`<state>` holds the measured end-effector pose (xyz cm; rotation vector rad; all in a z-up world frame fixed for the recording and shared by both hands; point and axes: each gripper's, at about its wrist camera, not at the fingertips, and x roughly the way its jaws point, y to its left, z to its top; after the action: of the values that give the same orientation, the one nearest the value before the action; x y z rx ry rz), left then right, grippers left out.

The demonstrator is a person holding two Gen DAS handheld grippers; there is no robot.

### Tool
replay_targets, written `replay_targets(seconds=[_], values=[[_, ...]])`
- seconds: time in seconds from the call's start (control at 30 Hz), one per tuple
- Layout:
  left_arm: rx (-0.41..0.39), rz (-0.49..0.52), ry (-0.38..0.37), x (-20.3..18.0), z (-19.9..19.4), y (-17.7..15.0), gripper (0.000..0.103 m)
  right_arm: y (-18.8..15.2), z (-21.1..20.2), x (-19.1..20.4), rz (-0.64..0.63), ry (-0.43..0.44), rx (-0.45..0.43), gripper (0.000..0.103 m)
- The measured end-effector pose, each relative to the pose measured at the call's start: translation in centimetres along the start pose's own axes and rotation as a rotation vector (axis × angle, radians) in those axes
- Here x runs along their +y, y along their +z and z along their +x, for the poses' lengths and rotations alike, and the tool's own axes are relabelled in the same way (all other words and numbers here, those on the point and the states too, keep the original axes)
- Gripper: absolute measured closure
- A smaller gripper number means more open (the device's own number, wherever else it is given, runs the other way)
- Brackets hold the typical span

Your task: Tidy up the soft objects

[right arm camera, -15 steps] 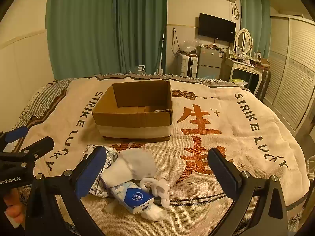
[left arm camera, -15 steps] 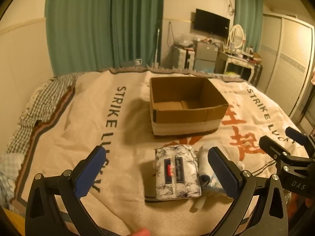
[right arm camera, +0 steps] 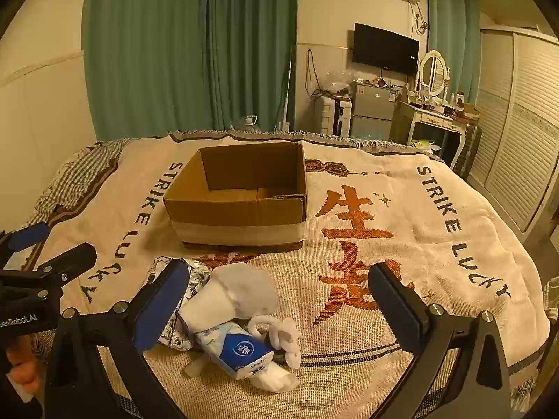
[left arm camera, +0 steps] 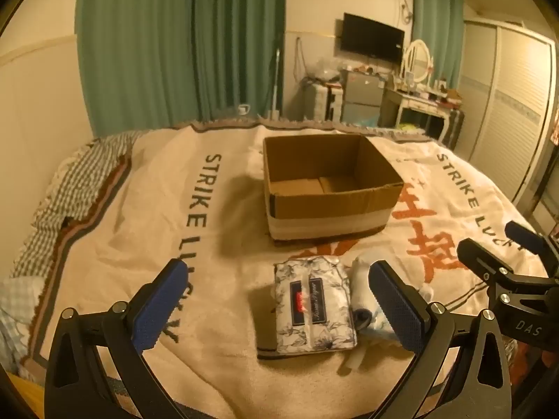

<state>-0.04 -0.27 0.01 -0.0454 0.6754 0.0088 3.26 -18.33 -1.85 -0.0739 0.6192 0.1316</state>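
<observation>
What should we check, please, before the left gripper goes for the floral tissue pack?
1. Left gripper open: ok.
2. Floral tissue pack lying flat on the blanket ahead of the left gripper: ok.
3. Pack clear of neighbours: not ok, the white soft toy lies against its side.
4. Cardboard box open and empty: ok.
5. Right gripper open and holding nothing: ok.
6. Pack's firmness: cannot tell.

An open cardboard box [left arm camera: 330, 188] is seen at twelve o'clock on the bed [left arm camera: 146, 230]. A floral tissue pack [left arm camera: 312, 305] is framed between the left tool [left arm camera: 279, 305], held spread wide; the right tool [left arm camera: 499, 255] is seen at three o'clock.
</observation>
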Motion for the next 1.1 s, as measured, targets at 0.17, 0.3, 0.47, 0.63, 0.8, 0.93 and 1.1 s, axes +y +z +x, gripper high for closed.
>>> replay_targets(seconds=[0.17,0.3,0.47,0.63,0.8,0.93,1.1], values=[[0.001,-0.001,0.001,-0.21,0.00,0.02,0.000,0.01,0.06,-0.05,0.000,0.000,0.002,0.000],[0.000,-0.002,-0.002,-0.16,0.02,0.03,0.000,-0.04,0.11,-0.11,0.000,0.000,0.002,0.000],[0.002,-0.003,-0.005,-0.14,0.03,0.12,0.000,-0.10,0.17,-0.20,0.000,0.000,0.003,0.000],[0.001,-0.005,-0.004,-0.13,0.00,0.09,0.000,-0.11,0.21,-0.16,-0.001,0.000,0.004,0.000],[0.003,-0.004,-0.005,-0.06,0.04,0.13,0.000,-0.10,0.22,-0.15,-0.001,0.001,0.003,0.000],[0.002,-0.006,-0.005,0.00,0.04,0.11,0.000,-0.05,0.26,-0.21,-0.001,0.001,0.003,0.000],[0.003,-0.007,-0.005,0.03,0.03,0.14,0.000,-0.05,0.24,-0.12,-0.001,-0.001,0.004,0.000]])
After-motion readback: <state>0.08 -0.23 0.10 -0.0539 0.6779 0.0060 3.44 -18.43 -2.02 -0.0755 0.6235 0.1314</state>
